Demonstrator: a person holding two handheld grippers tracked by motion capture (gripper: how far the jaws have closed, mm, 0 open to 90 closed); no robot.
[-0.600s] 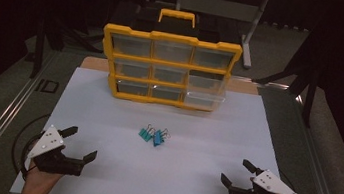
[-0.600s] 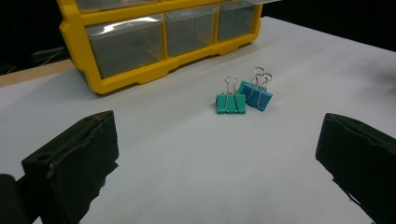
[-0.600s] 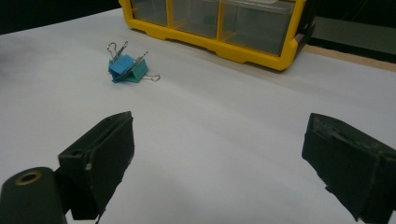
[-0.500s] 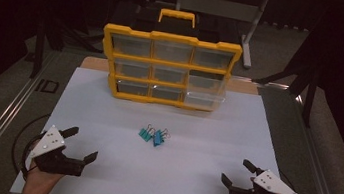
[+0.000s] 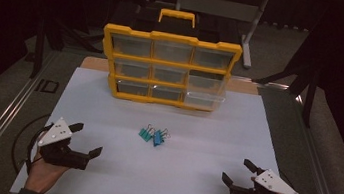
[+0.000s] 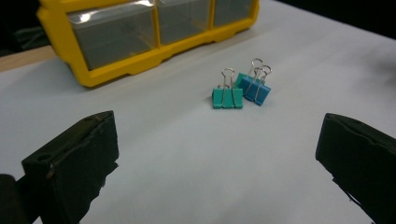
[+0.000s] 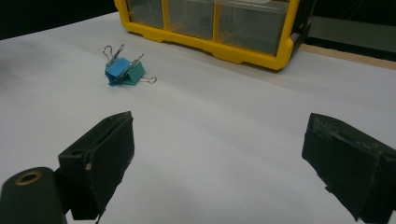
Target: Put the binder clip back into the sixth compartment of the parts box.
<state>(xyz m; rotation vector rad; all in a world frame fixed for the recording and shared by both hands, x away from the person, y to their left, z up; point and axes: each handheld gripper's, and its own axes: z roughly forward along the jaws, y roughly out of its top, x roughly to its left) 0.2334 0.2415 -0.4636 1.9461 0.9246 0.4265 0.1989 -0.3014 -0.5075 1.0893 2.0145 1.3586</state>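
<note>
Two binder clips lie together mid-sheet: a teal clip (image 5: pixel 145 133) (image 6: pixel 227 97) (image 7: pixel 136 74) and a blue clip (image 5: pixel 158 138) (image 6: pixel 254 88) (image 7: pixel 116 69) touching it. A yellow organiser (image 5: pixel 169 69) (image 6: pixel 140 32) (image 7: pixel 219 25) with clear drawers stands upright at the back of the white sheet (image 5: pixel 159 176). My left gripper (image 5: pixel 84 139) (image 6: pixel 219 154) rests near the sheet's front left, open, nothing between its jaws. My right gripper (image 5: pixel 238 171) (image 7: pixel 224 158) rests at the front right, open and empty. Both point toward the clips from a distance.
The organiser's lower right drawer (image 5: pixel 204 99) stands pulled out a little. Grey table rails (image 5: pixel 2 105) run along both sides of the sheet. A dark metal frame (image 5: pixel 251 16) stands behind the table.
</note>
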